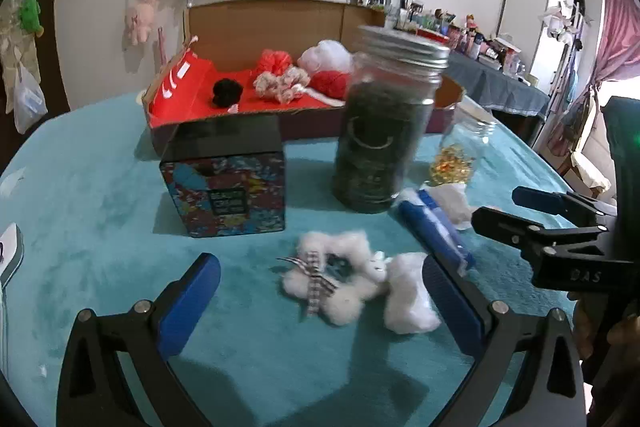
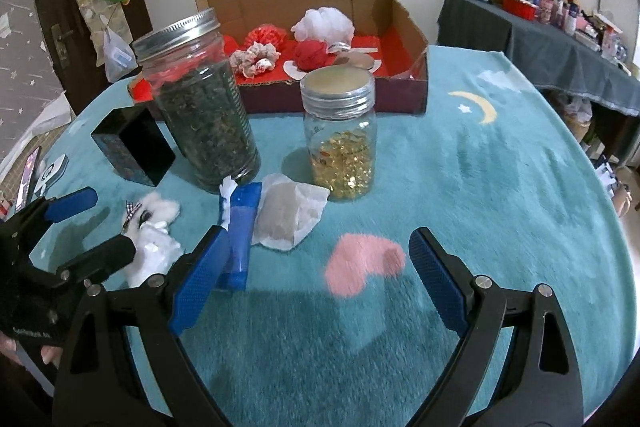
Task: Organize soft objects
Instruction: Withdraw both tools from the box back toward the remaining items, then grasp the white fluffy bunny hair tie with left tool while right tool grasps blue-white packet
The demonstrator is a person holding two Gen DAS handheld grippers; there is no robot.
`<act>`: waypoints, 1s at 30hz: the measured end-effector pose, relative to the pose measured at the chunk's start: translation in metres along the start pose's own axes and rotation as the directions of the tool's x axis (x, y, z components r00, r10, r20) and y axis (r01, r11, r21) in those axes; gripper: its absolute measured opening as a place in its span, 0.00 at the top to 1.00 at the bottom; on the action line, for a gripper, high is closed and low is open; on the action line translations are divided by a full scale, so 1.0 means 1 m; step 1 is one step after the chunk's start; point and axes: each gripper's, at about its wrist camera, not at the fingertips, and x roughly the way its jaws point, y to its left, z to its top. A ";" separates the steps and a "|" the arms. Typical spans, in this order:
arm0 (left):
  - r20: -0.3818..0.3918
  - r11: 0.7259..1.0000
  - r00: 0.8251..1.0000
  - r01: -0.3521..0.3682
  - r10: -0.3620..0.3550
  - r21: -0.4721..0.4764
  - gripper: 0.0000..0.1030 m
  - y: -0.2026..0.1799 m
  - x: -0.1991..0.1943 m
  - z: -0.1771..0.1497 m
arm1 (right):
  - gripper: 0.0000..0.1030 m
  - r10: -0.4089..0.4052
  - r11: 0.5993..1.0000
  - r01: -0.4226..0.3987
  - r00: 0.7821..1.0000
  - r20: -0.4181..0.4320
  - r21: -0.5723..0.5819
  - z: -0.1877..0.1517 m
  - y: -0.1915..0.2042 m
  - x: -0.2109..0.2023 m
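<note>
A white fluffy scrunchie with a checked bow (image 1: 340,277) lies on the teal cloth, with a white cotton wad (image 1: 408,301) beside it. My left gripper (image 1: 320,311) is open, its jaws on either side of them, just above the cloth. The scrunchie also shows in the right wrist view (image 2: 158,211). My right gripper (image 2: 318,283) is open and empty over the cloth, near a blue tube (image 2: 240,227). An open cardboard box (image 1: 256,27) with a red floor holds red, white and black soft items (image 1: 280,83).
A tall jar of dark leaves (image 1: 380,131), a smaller jar of gold bits (image 2: 342,143), a patterned tin box (image 1: 224,179) and a white paper pouch (image 2: 288,215) stand between the grippers and the box. A cluttered side table (image 2: 560,39) is at right.
</note>
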 end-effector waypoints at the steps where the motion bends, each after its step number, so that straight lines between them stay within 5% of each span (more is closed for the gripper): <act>1: -0.013 1.000 1.000 0.005 -0.006 -0.005 0.00 0.003 0.002 0.001 | 0.11 0.005 1.000 -0.005 1.000 -0.005 -0.002 0.001 0.001 0.001; 12: -0.148 0.997 0.988 0.054 -0.045 0.060 0.00 0.020 0.019 0.001 | 0.11 0.038 0.999 -0.038 0.998 -0.056 0.000 0.004 0.001 0.013; 28: -0.157 0.991 0.987 0.055 -0.035 0.125 0.10 0.004 0.036 0.008 | 0.11 0.126 0.985 -0.135 0.989 -0.077 -0.111 0.000 0.028 0.014; 30: -0.154 0.989 0.988 0.053 -0.031 0.139 0.12 0.005 0.035 0.007 | 0.19 0.134 0.982 -0.143 0.988 -0.071 -0.127 -0.001 0.032 0.014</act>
